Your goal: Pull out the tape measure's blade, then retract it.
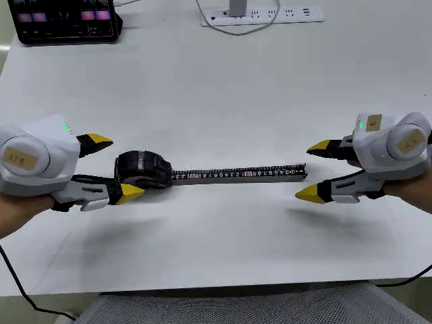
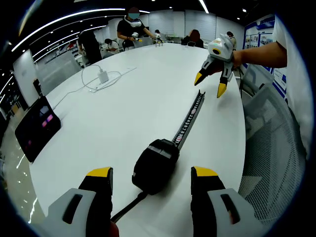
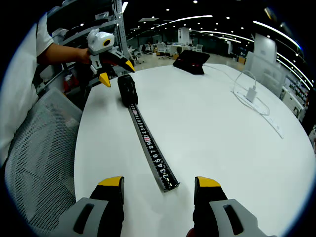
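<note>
White worktop (image 1: 223,101) spreads broadly around tape measure (image 1: 143,170); its blade (image 1: 239,174) points from wide-open left gripper (image 1: 123,167) toward wide-open right gripper (image 1: 305,171).

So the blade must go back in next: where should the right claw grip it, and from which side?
Grip the blade at its free tip, coming end-on from the right. It lies flat and straight on the table, tip pointing into the open right claw.

Table (image 1: 223,101) mostly bare; blade (image 1: 236,174) across middle; tablet (image 1: 67,20), pwr strip (image 1: 263,15) at far edge.
</note>
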The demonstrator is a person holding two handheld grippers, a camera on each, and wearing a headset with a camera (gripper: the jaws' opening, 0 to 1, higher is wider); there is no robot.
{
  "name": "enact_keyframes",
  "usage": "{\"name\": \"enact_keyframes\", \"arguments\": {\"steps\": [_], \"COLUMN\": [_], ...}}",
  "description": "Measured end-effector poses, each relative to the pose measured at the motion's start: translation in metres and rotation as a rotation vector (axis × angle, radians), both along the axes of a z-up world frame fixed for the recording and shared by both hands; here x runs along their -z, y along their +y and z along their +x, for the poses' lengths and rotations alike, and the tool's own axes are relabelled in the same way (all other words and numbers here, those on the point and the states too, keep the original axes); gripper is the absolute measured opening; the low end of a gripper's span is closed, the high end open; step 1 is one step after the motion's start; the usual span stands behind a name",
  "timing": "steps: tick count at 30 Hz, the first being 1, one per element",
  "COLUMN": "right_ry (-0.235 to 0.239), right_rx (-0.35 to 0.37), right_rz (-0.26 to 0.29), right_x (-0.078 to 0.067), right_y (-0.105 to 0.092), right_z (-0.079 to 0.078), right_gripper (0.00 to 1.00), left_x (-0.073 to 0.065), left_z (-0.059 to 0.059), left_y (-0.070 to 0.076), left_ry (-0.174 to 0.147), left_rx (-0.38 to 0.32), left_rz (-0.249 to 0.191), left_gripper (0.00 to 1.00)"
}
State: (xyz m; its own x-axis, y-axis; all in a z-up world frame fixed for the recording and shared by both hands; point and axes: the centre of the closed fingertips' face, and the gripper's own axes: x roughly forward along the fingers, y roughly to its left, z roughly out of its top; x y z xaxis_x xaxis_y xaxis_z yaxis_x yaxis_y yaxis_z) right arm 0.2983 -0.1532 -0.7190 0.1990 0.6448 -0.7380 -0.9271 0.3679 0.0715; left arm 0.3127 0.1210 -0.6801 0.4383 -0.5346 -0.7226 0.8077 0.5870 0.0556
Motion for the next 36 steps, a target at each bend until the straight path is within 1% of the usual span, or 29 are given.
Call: {"name": "enact_keyframes", "arguments": {"steps": [1,3,4,5,6,8,10,12,14,16,17,18,20,21,22,26,27,29,31,34,35,36], "right_ry": [0.000,-0.008,-0.011,-0.017,-0.012,-0.021,-0.019,-0.024,-0.022,-0.024,-0.024,-0.024,-0.028,-0.027,-0.029,-0.034,-0.034,-0.031,-0.032,-0.031,-0.033,-0.030], "right_rx": [0.006,0.026,0.033,0.050,0.060,0.073,0.098,0.118,0.132,0.140,0.149,0.151,0.163,0.168,0.171,0.199,0.210,0.213,0.219,0.226,0.228,0.229], "right_rz": [0.003,0.013,0.020,0.030,0.037,0.044,0.061,0.075,0.078,0.075,0.074,0.072,0.076,0.075,0.077,0.093,0.092,0.094,0.098,0.097,0.099,0.099], "right_x": [-0.001,-0.003,-0.005,-0.007,-0.008,-0.011,-0.014,-0.017,-0.018,-0.019,-0.019,-0.019,-0.021,-0.021,-0.023,-0.026,-0.026,-0.027,-0.028,-0.030,-0.031,-0.031], "right_y": [0.000,0.000,0.000,0.000,0.000,0.000,0.001,0.000,-0.001,-0.002,-0.003,-0.004,-0.006,-0.007,-0.007,-0.009,-0.009,-0.009,-0.009,-0.011,-0.011,-0.012], "right_z": [0.000,0.000,0.000,0.002,0.001,0.001,0.001,0.001,0.000,-0.003,-0.004,-0.005,-0.006,-0.006,-0.008,-0.010,-0.011,-0.014,-0.016,-0.020,-0.021,-0.022], "right_gripper": [0.57,0.62,0.63,0.65,0.67,0.68,0.72,0.76,0.77,0.79,0.80,0.81,0.84,0.86,0.86,0.91,0.94,0.96,0.99,0.99,0.99,0.99], "left_x": [-0.001,-0.004,-0.005,-0.006,-0.006,-0.008,-0.010,-0.009,-0.009,-0.009,-0.010,-0.010,-0.010,-0.010,-0.011,-0.013,-0.012,-0.012,-0.012,-0.011,-0.010,-0.009], "left_z": [-0.001,0.000,-0.001,0.000,0.000,-0.001,-0.001,-0.003,-0.005,-0.007,-0.009,-0.011,-0.013,-0.014,-0.015,-0.018,-0.019,-0.022,-0.024,-0.029,-0.032,-0.034], "left_y": [0.000,0.001,0.002,0.003,0.005,0.005,0.006,0.007,0.008,0.008,0.007,0.006,0.007,0.008,0.009,0.012,0.012,0.014,0.015,0.015,0.014,0.014], "left_ry": [0.001,-0.017,-0.020,-0.024,-0.029,-0.033,-0.041,-0.038,-0.039,-0.040,-0.040,-0.033,-0.037,-0.042,-0.039,-0.046,-0.045,-0.044,-0.045,-0.042,-0.031,-0.032], "left_rx": [-0.003,-0.022,-0.027,-0.040,-0.048,-0.062,-0.078,-0.095,-0.107,-0.119,-0.125,-0.130,-0.135,-0.140,-0.152,-0.175,-0.182,-0.189,-0.204,-0.211,-0.209,-0.212], "left_rz": [-0.005,-0.019,-0.028,-0.033,-0.030,-0.043,-0.050,-0.058,-0.064,-0.077,-0.094,-0.101,-0.098,-0.103,-0.111,-0.122,-0.126,-0.124,-0.134,-0.139,-0.146,-0.148], "left_gripper": [0.61,0.63,0.65,0.66,0.66,0.67,0.69,0.71,0.71,0.75,0.77,0.78,0.78,0.79,0.80,0.84,0.86,0.87,0.89,0.90,0.92,0.93]}}
